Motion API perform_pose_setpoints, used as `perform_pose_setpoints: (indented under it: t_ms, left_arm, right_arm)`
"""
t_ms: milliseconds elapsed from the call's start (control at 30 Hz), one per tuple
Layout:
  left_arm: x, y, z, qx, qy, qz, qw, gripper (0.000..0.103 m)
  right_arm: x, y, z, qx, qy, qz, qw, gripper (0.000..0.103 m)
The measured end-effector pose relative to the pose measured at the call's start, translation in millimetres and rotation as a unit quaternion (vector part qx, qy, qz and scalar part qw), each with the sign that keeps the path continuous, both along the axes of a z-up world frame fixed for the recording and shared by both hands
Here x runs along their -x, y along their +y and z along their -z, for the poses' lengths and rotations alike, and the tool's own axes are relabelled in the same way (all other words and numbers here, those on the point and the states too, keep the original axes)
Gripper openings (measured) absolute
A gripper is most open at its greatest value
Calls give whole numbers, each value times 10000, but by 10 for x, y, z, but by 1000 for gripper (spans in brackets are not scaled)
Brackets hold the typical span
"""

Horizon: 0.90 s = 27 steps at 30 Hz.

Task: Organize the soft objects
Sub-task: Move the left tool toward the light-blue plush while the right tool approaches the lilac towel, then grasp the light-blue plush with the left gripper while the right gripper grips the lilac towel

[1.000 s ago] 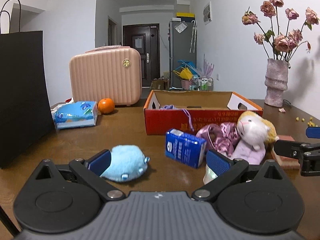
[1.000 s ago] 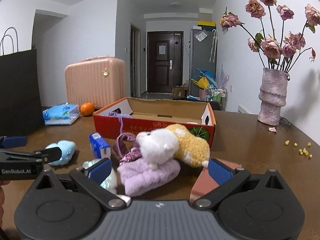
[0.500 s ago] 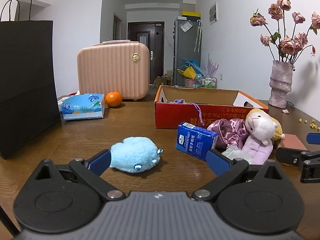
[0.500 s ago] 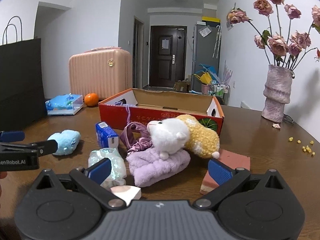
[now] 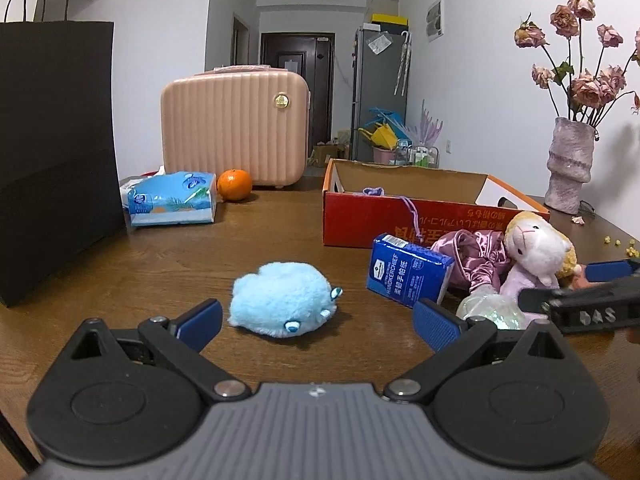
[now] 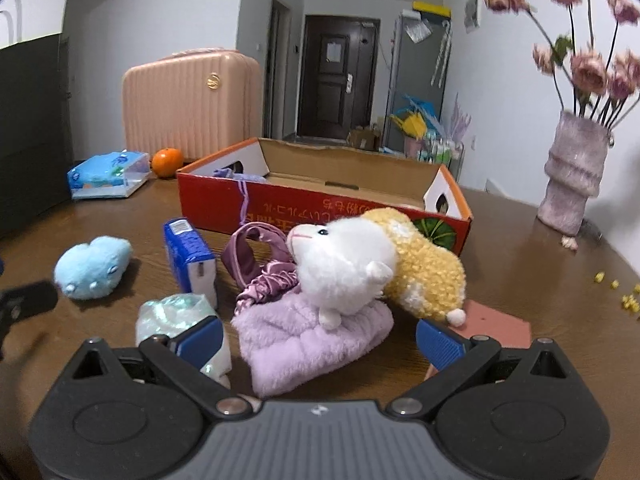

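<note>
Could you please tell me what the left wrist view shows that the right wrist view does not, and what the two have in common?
Only the left wrist view shows the black paper bag whole, handles included, and the right hand-held gripper entering from the right. Only the right wrist view shows the pink block plainly, and the watermelon print on the red box. Both share the blue plush, the tissue pack, the white and yellow plush, the pink suitcase, the orange and the vase.

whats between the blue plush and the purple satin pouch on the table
A blue handkerchief tissue pack stands between the blue plush and the purple satin pouch; both wrist views show it.
</note>
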<state>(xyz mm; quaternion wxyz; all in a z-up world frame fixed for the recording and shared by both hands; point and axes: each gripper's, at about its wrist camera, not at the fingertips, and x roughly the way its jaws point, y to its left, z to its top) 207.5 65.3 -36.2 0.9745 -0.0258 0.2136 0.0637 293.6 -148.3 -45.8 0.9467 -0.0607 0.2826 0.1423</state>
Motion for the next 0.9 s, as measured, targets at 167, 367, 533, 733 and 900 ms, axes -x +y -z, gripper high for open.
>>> perform_pose_setpoints:
  t_ms: [167, 367, 533, 733, 900]
  left_arm:
    - [-13, 5, 21, 3, 50, -6, 10000, 103]
    - [-33, 5, 45, 24, 117, -5, 9999, 103]
    - [-33, 13, 49, 71, 132, -30, 9999, 103]
    - [-28, 26, 50, 108, 141, -49, 9998, 103]
    - [-35, 34, 52, 110, 165, -63, 9998, 103]
  right_arm:
    - [-203, 87, 144, -141, 239, 180, 9995, 100]
    - [-224, 156, 267, 8, 377, 150, 9992, 80]
    - [-143, 125, 252, -119, 295, 50, 9995, 52]
    - [-35, 16, 161, -361, 148, 9, 9992, 34]
    - [92, -92, 68, -609, -99, 11, 9981, 30]
